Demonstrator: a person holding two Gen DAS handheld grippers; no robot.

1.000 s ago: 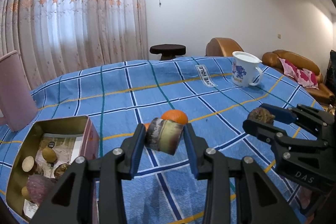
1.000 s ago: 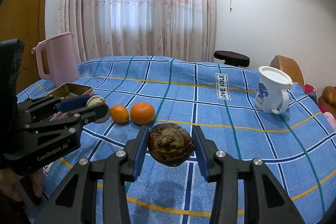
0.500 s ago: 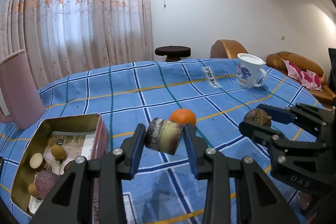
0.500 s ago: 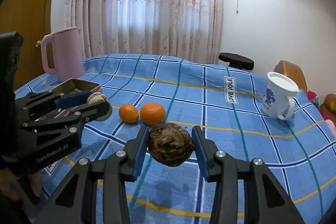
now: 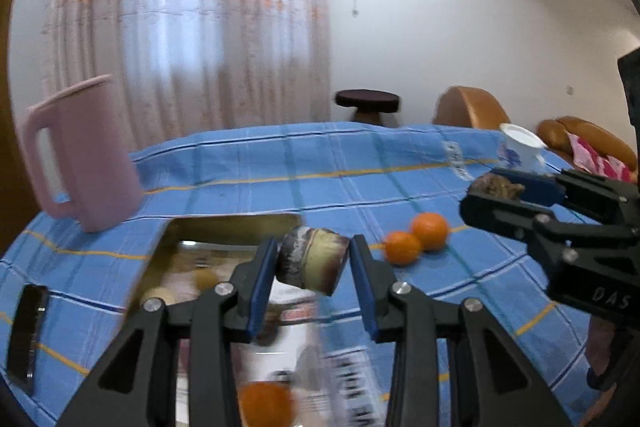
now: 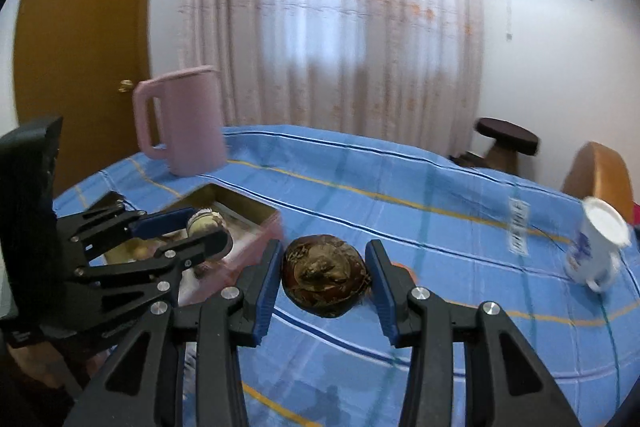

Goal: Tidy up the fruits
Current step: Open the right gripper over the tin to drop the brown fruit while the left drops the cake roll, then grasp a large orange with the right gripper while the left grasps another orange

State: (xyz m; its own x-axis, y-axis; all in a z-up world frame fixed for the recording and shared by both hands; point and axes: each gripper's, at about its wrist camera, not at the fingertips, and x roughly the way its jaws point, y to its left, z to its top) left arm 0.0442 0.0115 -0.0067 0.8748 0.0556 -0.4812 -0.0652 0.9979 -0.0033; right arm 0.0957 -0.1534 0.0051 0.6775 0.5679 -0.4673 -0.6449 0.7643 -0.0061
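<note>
Over the blue checked tablecloth [image 5: 320,163], the left gripper [image 5: 314,263] holds a cut fruit half [image 5: 312,259], its blue pads pressed on the dark rind at both sides and the pale cut face turned toward four o'clock. Below and behind this fruit, from nine to six o'clock in the left wrist view, lies the open gold tin [image 5: 224,223]; a few small roundish items show inside it, too blurred to name. An orange blur at six o'clock, low between the gripper's arms, may be another orange [image 5: 266,405], though the smear makes that uncertain. Two oranges [image 5: 416,243] sit touching each other on the cloth at three o'clock of the held fruit. A pink pitcher [image 5: 80,155] stands at ten o'clock, beside the tin's far corner, and a black flat object [image 5: 26,331] lies at the cloth's edge at eight o'clock.

The right gripper [image 6: 324,281] is clamped on a dark brown round fruit [image 6: 326,279] with a wrinkled, mottled skin, held clear above the cloth. In its view the tin [image 6: 240,205] is at ten o'clock, with the left gripper [image 6: 208,233] and its fruit half over it. A white mug [image 6: 596,251] with a blue print stands at three o'clock near the far edge.
</note>
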